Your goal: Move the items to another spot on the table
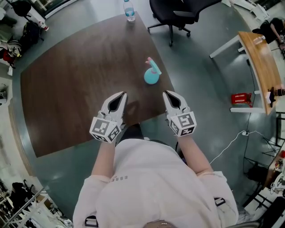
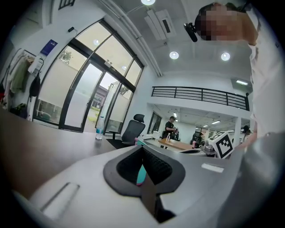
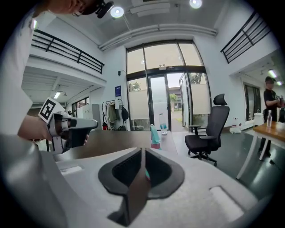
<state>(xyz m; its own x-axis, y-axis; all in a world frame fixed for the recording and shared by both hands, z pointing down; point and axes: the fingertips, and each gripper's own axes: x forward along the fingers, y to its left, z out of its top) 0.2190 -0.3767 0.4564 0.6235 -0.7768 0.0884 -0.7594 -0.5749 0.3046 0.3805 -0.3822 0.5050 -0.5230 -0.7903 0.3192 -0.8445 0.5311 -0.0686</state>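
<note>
A teal bottle with a pink collar (image 1: 151, 74) stands near the right edge of the dark brown table (image 1: 71, 89). A clear water bottle (image 1: 129, 10) stands at the table's far edge. My left gripper (image 1: 122, 94) hovers over the near part of the table, shut and empty. My right gripper (image 1: 167, 93) is level with it at the table's near right corner, also shut with nothing in it. The teal bottle (image 3: 154, 135) rises just beyond the right gripper (image 3: 142, 151). In the left gripper view a sliver of the teal bottle (image 2: 140, 174) shows behind the closed left gripper (image 2: 142, 149).
A black office chair (image 1: 176, 13) stands past the table's far right corner. A wooden desk (image 1: 262, 62) and a red box (image 1: 241, 98) are off to the right on the grey floor. A white cable (image 1: 231, 142) trails on the floor. A person (image 2: 170, 126) stands in the background.
</note>
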